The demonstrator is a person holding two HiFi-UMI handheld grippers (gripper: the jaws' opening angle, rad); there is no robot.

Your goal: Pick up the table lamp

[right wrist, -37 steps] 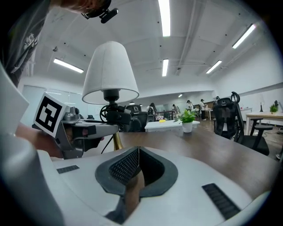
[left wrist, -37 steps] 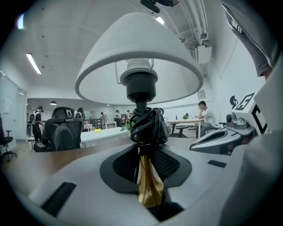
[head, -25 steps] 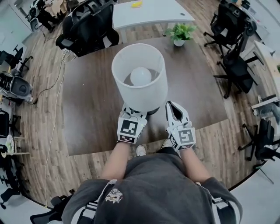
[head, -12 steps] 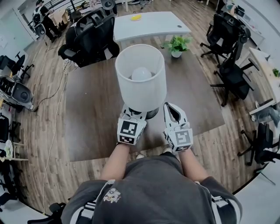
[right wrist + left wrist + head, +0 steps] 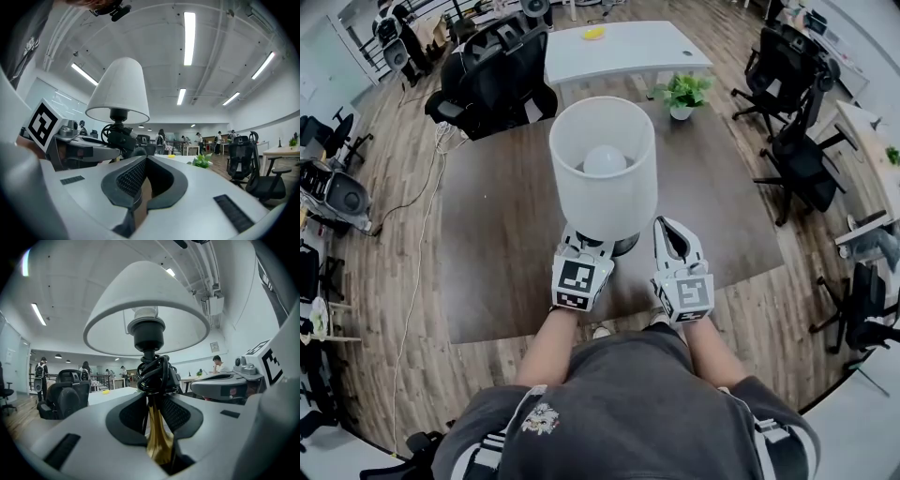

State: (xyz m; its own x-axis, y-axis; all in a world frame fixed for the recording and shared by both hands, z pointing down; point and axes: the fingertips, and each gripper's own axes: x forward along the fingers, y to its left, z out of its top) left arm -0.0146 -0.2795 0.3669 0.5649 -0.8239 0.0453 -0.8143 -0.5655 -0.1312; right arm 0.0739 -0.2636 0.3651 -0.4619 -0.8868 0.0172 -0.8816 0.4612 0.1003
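The table lamp has a white shade (image 5: 602, 178) with a bulb inside, a brass stem (image 5: 158, 437) and a dark round base (image 5: 625, 247) over the brown table (image 5: 502, 234). My left gripper (image 5: 586, 242) reaches under the shade and is shut on the brass stem, with coiled black cord (image 5: 154, 373) just above the jaws. My right gripper (image 5: 666, 228) hovers just right of the base, apart from it, its fingertips together with nothing between them. In the right gripper view the lamp (image 5: 119, 89) and the left gripper (image 5: 79, 145) sit to the left.
A small potted plant (image 5: 682, 91) stands at the table's far edge. A white desk (image 5: 623, 42) lies beyond it, with black office chairs at the back left (image 5: 492, 66) and right (image 5: 802, 141). The table's near edge is at my body.
The right gripper has risen slightly beside the lamp. The left gripper keeps its hold on the stem and has not moved.
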